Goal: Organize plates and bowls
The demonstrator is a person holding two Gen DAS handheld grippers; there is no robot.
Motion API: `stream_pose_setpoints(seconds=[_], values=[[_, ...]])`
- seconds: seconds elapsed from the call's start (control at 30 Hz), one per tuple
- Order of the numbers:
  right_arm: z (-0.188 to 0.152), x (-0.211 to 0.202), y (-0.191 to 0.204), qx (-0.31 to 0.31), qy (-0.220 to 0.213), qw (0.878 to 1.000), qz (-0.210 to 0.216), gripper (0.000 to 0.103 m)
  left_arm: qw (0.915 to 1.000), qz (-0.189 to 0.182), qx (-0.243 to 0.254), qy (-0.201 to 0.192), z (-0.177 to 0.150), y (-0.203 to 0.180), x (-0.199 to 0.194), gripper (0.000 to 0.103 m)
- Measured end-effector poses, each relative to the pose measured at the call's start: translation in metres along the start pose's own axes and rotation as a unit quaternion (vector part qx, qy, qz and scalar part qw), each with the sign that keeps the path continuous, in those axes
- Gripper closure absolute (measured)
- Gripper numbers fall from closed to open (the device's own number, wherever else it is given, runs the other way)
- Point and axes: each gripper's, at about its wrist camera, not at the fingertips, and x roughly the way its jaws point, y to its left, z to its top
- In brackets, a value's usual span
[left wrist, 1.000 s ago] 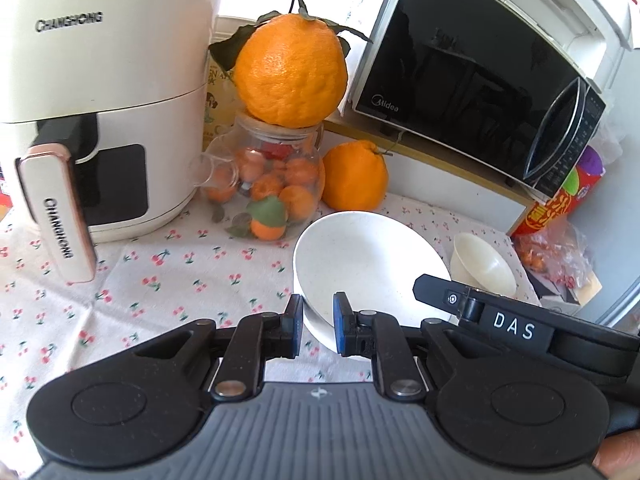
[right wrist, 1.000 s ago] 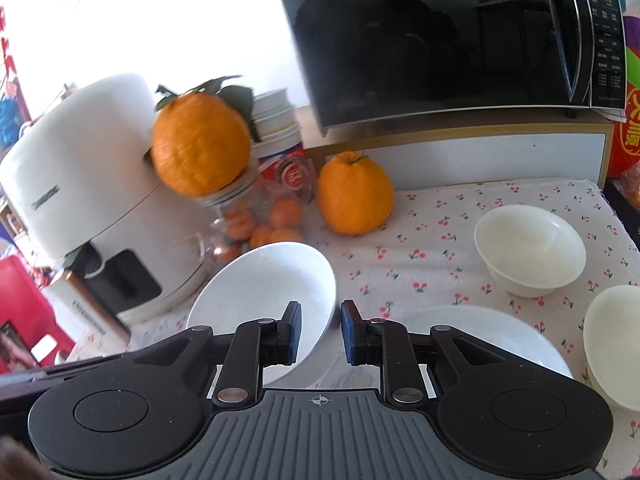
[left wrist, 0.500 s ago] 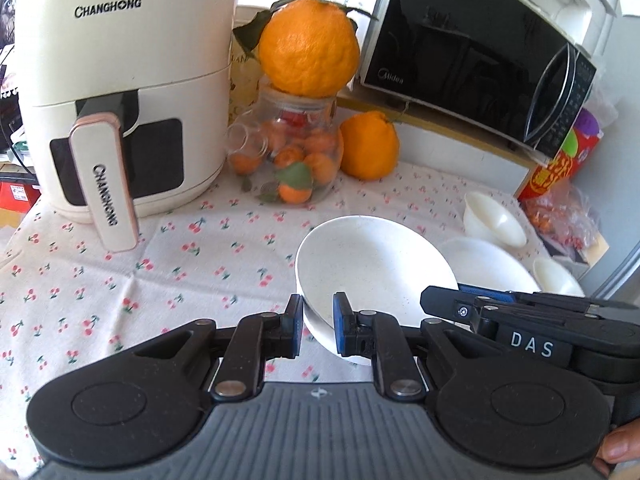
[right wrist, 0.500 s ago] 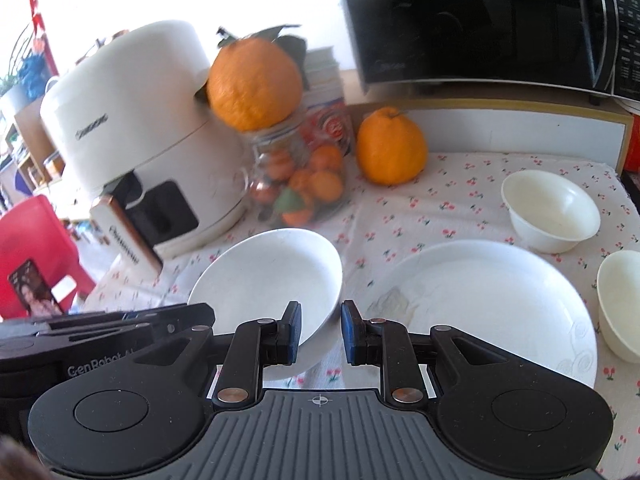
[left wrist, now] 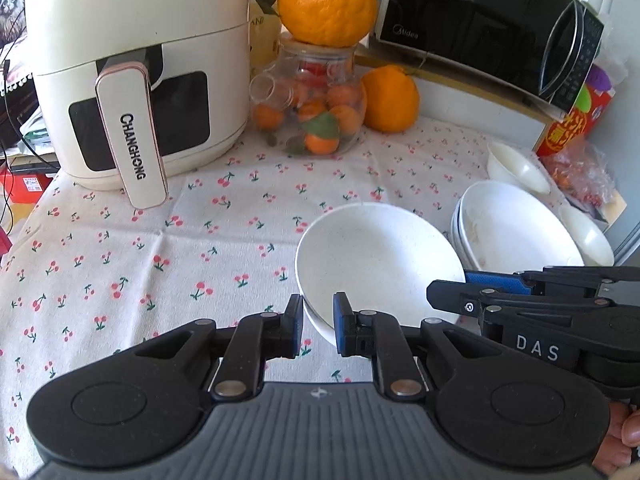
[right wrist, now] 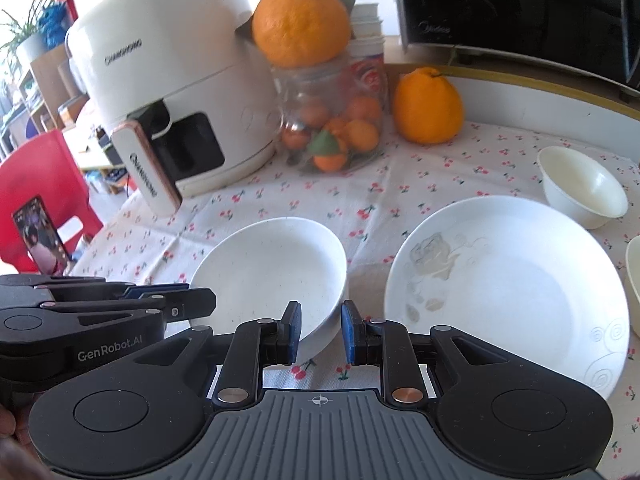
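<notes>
Left wrist view. Left claw (left wrist: 318, 322) nearly closed, blue rubber pads pinching the thin near rim of a speckled white bowl (left wrist: 380, 260), round, matte, shallow-sided. To the right of that claw, right claw (left wrist: 472, 286) lying flat, black plastic arms, blue pad against the bowl's right rim. Beyond that, stacked glossy white plates (left wrist: 516, 236), smooth, wide-rimmed. Further right and ahead, two small cream bowls, one (left wrist: 516, 168) behind the plates, one (left wrist: 586, 236) at their right edge. Underneath, worktop (left wrist: 120, 248) covered in creased cloth printed with small red cherries. Far ahead to the left, rounded cream air fryer (left wrist: 140, 72) with a long flat handle. Straight ahead, clear glass jar (left wrist: 316, 108) of small oranges, topped by a big bumpy-skinned orange (left wrist: 328, 0). Another orange (left wrist: 390, 100) beside the jar. Black glossy microwave (left wrist: 492, 28) ahead on the right.

Right wrist view. Right claw (right wrist: 319, 330) nearly closed, pads set either side of the speckled white bowl's (right wrist: 272, 276) near rim, gripping it. Left claw (right wrist: 160, 296) at the left, pinching the opposite rim. Bowl tilted, near edge raised above the cloth. Just right of the claw, top plate (right wrist: 512, 292) with a faint grey rose pattern and embossed swirls. Small cream bowl (right wrist: 584, 184) further ahead on the right.
</notes>
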Motion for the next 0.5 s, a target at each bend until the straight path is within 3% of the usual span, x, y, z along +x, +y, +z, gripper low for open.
stream_pose_setpoints(seconds=[0.23,0.43,0.5], values=[[-0.0008,0.0016,0.0025,-0.009,-0.005,1.000,-0.002,0.079,1.0000,-0.006,-0.001,0.008,-0.0002,0.0003,0.0021,0.085],[0.0025,-0.0005,-0.0016,0.002,-0.004,1.000,0.005,0.078,0.9999,-0.007,-0.007,0.007,0.0020,0.0008,0.0021,0.071],[0.0043,-0.0028,-0.0045,0.009,-0.010,1.000,0.007,0.069,0.9999,-0.008,-0.011,0.006,0.0028,0.0013,0.0014,0.063]])
